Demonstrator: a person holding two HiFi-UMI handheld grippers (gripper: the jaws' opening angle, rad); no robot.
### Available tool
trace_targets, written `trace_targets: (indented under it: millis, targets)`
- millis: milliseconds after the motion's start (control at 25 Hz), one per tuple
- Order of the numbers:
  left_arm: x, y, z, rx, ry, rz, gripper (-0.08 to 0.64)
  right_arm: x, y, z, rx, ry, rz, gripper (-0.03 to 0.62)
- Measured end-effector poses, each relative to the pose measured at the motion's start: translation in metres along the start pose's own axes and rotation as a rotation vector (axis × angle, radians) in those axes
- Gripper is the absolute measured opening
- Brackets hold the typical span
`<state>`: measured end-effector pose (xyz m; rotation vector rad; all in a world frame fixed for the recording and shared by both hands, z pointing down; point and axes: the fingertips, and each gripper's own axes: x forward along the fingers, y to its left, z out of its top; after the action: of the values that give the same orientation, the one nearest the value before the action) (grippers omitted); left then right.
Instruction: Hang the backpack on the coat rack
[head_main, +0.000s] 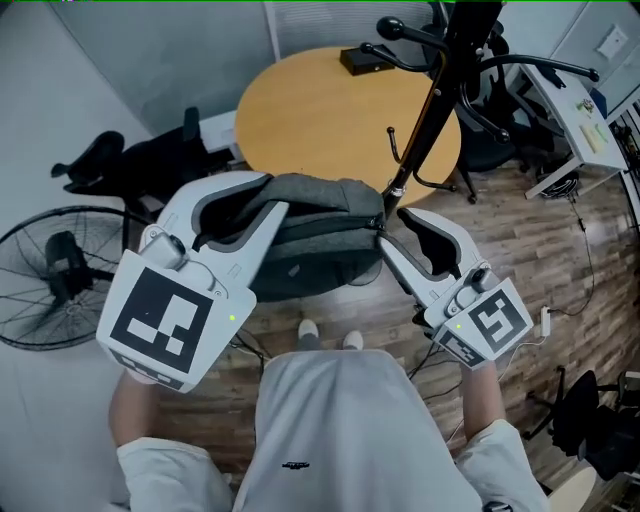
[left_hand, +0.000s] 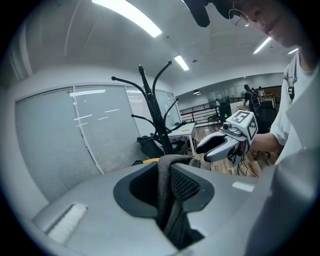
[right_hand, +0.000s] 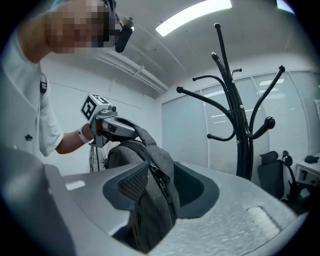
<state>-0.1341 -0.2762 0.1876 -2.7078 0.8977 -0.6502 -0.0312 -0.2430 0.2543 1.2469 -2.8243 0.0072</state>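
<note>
Aloft, left hand-held gripper (head_main: 272, 195) pinches backpack (head_main: 320, 215); right hand-held gripper (head_main: 390, 226) spread around it

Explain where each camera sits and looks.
Head view: on the person's head, facing steeply down at backpack, left gripper, right gripper; shirt, forearms show.
Left gripper view: on that gripper, facing the coat rack; jaws hold the backpack; hand shows.
Right gripper view: on that gripper, facing the person's arm; backpack between jaws.
All share backpack and coat rack.
</note>
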Motion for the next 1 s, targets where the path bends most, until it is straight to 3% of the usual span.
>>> trace_targets:
  millis: [200, 280, 400, 560, 680, 760, 880, 1000]
  targets:
    - [-0.014, -0.003, 0.028, 0.055, -0.016, -0.059, 0.089, -0.008, -0.007, 0.017, 0.146, -0.005, 0.201, 0.355]
    - [-0.018, -0.003, 0.033, 0.073, -0.017, -0.061, 0.089, -0.011, -0.012, 0.02, 0.223, -0.027, 0.282, 0.362]
    - [-0.018, -0.002, 0.037, 0.09, -0.058, -0.069, 0.089, -0.016, -0.024, 0.026, 0.263, -0.067, 0.298, 0.324]
    - [-0.02, -0.003, 0.043, 0.093, -0.091, -0.087, 0.089, -0.012, -0.039, 0.029, 0.146, -0.015, 0.239, 0.269]
    - [-0.024, -0.008, 0.027, 0.118, -0.041, -0.113, 0.089, -0.009, -0.041, 0.033, 0.059, 0.033, 0.238, 0.233]
    - [-0.026, -0.012, 0.024, 0.117, -0.033, -0.127, 0.089, -0.009, -0.042, 0.036, -0.006, 0.068, 0.266, 0.211]
    - [-0.025, -0.014, 0.043, 0.101, -0.096, -0.127, 0.089, -0.011, -0.039, 0.037, -0.098, 0.122, 0.332, 0.209]
    - [-0.028, -0.012, 0.053, 0.1, -0.113, -0.119, 0.089, -0.018, -0.023, 0.042, -0.121, 0.132, 0.4, 0.209]
